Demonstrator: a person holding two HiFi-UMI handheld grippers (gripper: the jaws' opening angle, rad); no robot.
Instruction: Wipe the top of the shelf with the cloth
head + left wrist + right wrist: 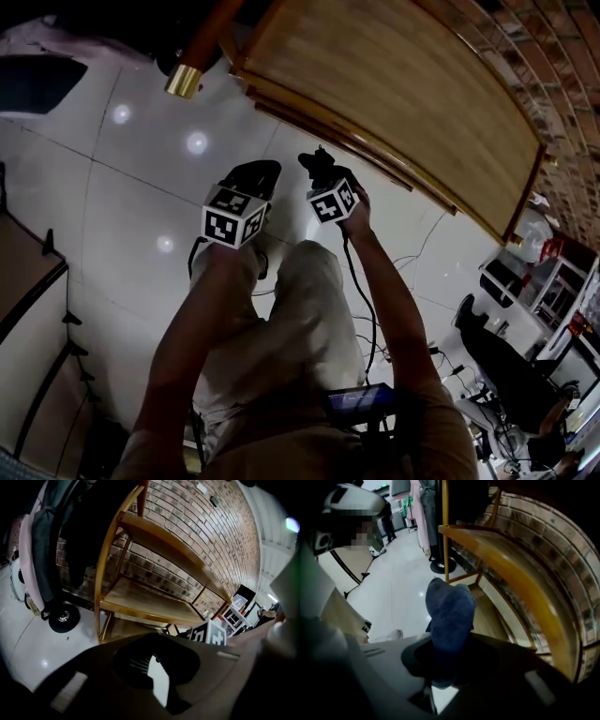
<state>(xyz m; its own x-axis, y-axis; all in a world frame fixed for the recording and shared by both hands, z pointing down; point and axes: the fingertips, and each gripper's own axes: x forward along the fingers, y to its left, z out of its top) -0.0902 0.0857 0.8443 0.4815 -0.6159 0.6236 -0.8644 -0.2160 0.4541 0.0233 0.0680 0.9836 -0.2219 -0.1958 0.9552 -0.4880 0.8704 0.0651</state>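
Note:
The wooden shelf unit's top board (394, 84) lies ahead and to the right of both grippers, bare in the head view. In the gripper views the top board (164, 541) (501, 559) sits against a brick wall. My right gripper (319, 161) (447, 667) is shut on a bunched blue cloth (450, 616), held in the air short of the shelf's near edge. My left gripper (255, 173) (157, 679) hangs beside it over the white floor. Its jaws stand a narrow gap apart, with nothing between them.
A brass-tipped wooden pole (185, 80) stands left of the shelf, with hanging clothes (42, 550) and a round black base (63, 618). Cables (412, 262) trail on the tiled floor to the right, near a white cart (553, 281). A table edge (28, 272) is at left.

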